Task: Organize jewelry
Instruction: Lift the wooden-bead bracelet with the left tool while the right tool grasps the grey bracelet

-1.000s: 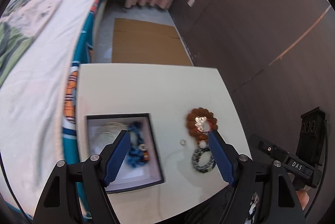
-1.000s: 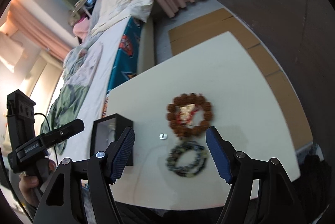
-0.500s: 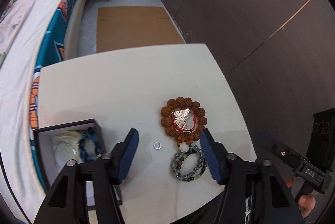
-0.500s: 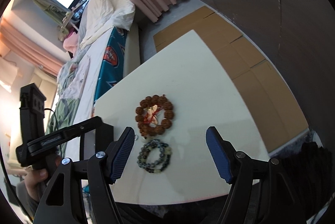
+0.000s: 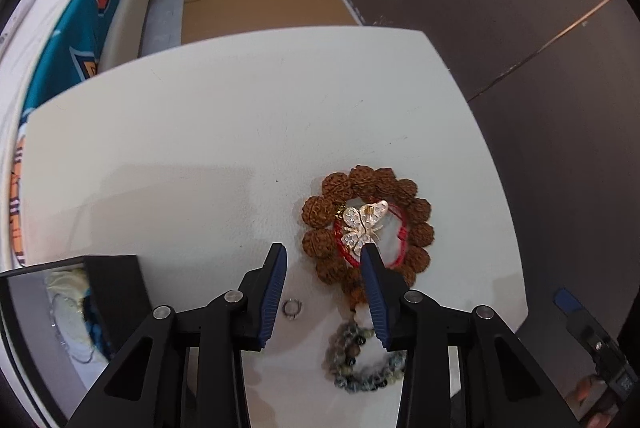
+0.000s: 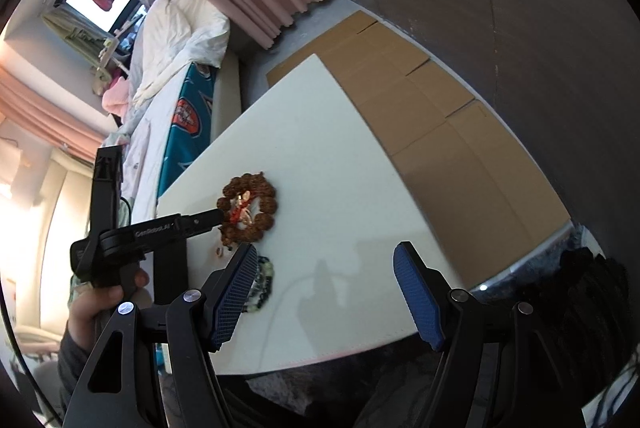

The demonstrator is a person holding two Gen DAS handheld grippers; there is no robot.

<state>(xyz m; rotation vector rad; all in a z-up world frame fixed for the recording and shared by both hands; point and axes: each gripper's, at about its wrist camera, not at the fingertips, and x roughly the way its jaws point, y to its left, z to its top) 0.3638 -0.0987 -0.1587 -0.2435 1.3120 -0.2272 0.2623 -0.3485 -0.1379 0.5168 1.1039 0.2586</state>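
A brown seed-bead bracelet [image 5: 384,180] lies on the white table [image 5: 200,148], ringing a red cord [image 5: 402,228] and a silver butterfly brooch [image 5: 362,224]. My left gripper [image 5: 323,252] hangs over its left side with its jaws closing. Brown beads sit between the pads, which do not press on them. A small silver ring [image 5: 292,309] lies under the left finger, and a dark green bead bracelet [image 5: 352,376] lies nearer me. My right gripper [image 6: 326,256] is open over bare table, right of the brown bracelet [image 6: 268,204] and the green one [image 6: 266,276].
An open black box [image 5: 116,288] holding jewelry stands at the table's left front corner. A bed [image 5: 80,28] runs along the left. Flat cardboard [image 5: 260,4] lies on the floor beyond the table, and a dark wall [image 5: 520,48] is on the right. A hand [image 6: 108,300] holds the left gripper.
My left gripper has swung right from over the box to the brown bracelet, come lower, and its jaws have narrowed. My right gripper has drifted right, off the bracelets.
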